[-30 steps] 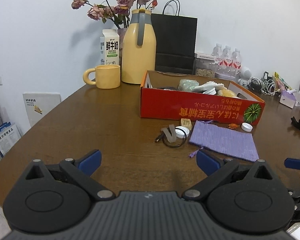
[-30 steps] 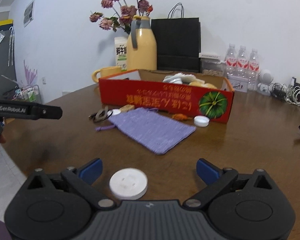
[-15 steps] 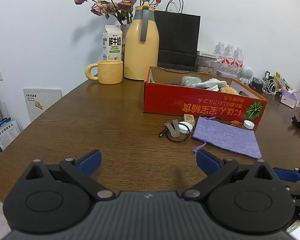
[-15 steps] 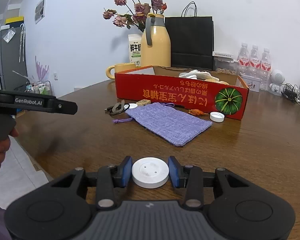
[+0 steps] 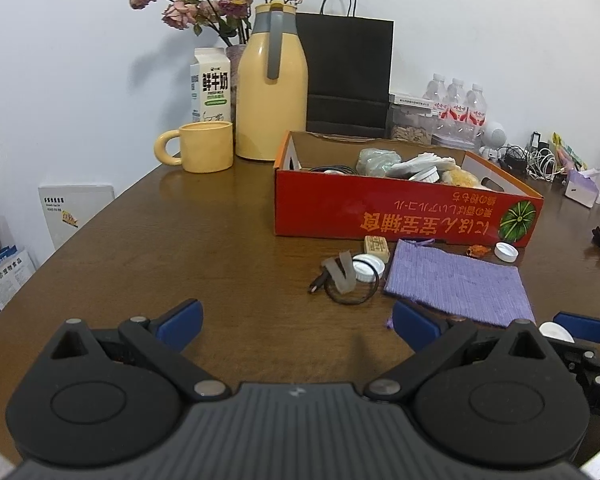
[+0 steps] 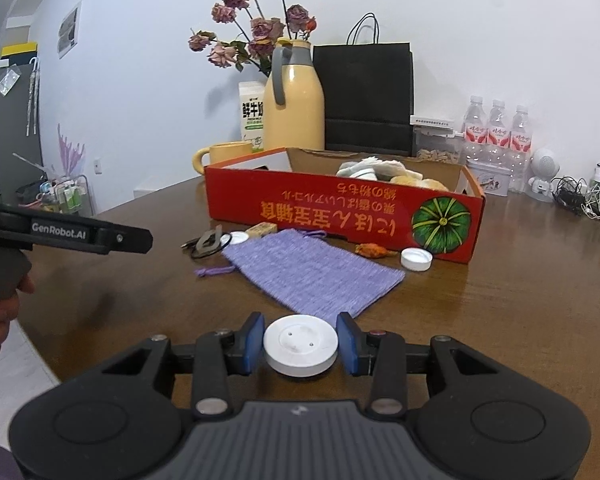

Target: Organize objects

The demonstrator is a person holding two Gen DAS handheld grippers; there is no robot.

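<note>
Now the right gripper (image 6: 300, 344) has just closed its blue pads on the white round lid (image 6: 300, 345), low over the near worktop (image 6: 500, 300); the left gripper (image 5: 296, 320) hangs open and empty. The pick-up looks done, so next comes a lift and carry over the purple pouch (image 6: 312, 276) into the red box (image 6: 340, 210).

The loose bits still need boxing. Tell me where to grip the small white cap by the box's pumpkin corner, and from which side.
Take the small white cap across its round rim, coming from above: it lies flat and low on the table, with the red box close behind it and an orange scrap beside it.
</note>
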